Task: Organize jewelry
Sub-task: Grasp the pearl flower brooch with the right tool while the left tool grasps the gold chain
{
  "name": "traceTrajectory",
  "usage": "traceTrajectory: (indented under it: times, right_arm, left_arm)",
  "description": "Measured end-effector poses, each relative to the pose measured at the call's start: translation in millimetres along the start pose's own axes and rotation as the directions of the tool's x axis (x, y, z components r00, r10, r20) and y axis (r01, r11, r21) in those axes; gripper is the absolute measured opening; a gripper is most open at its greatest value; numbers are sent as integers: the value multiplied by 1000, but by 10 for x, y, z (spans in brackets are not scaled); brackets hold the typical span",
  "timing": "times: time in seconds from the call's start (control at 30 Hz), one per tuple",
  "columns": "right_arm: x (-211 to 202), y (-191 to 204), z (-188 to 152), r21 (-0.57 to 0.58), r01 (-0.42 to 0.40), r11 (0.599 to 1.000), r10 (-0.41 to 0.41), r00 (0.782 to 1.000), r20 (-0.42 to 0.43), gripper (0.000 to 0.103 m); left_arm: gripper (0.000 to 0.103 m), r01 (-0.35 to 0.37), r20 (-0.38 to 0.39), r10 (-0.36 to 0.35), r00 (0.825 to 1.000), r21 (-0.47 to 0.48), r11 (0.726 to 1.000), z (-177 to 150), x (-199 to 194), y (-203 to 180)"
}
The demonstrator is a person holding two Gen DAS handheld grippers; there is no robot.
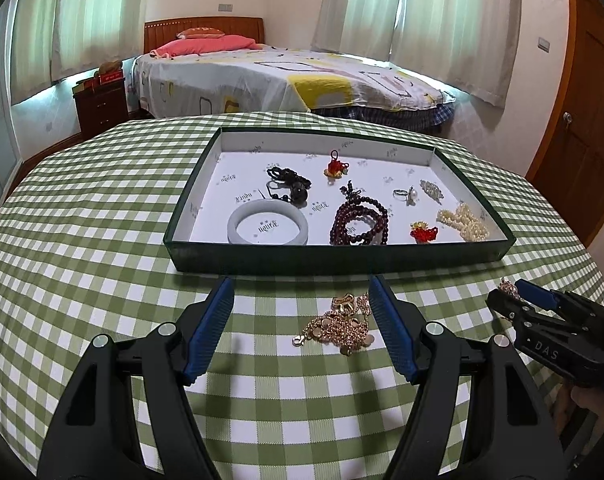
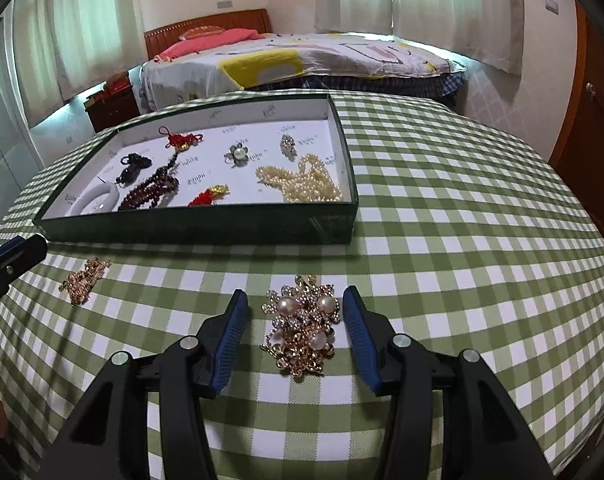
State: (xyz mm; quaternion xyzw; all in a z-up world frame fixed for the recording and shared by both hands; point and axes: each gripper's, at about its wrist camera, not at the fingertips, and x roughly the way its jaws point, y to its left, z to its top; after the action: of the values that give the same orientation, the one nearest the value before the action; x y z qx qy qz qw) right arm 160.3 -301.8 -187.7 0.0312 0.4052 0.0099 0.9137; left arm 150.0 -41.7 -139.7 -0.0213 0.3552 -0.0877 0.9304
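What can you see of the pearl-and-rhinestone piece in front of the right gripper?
The pearl-and-rhinestone piece is a loose heap of gold-toned links with clear stones and three large cream pearls. It lies flat on the green checked tablecloth, outside the green tray and on its near side. It sits between the right gripper fingers, which stand apart on either side, not touching it.
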Motion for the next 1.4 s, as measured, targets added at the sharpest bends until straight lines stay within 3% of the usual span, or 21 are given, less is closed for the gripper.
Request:
traceTrajectory:
  times: [0.1, 0.23, 0.43, 0.8, 1.23, 1.4]
  right_arm:
    - [-9, 2, -24, -4, 11, 1000, -11, 1000, 5, 44]
    - [-34, -16, -55, -7, 16, 1000, -16, 1000, 17, 30]
    - [-87, -2, -74, -8, 4, 1000, -4, 999, 33, 24]
    - [-103, 51, -50, -10, -42, 999, 42, 998, 41, 24]
    - [-88, 52, -58, -3, -66, 998, 66, 997, 40, 24]
    - [-91, 46, -57, -1, -68, 998, 68, 997, 41, 24]
  left_arm:
    - [68, 2, -8, -2, 1000, 1, 1000, -20, 12, -6]
    - [68, 6, -20, -6, 1000, 3, 1000, -53, 35, -28]
    - [68, 13, -32, -13, 999, 9, 1000, -74, 65, -76]
    - [68, 36, -71, -34, 997, 26, 999, -129, 180, -150]
    - [49, 68, -127, -63, 990, 37, 997, -163, 331, -209]
    - [33, 75, -130, -64, 989, 78, 994, -170, 339, -270]
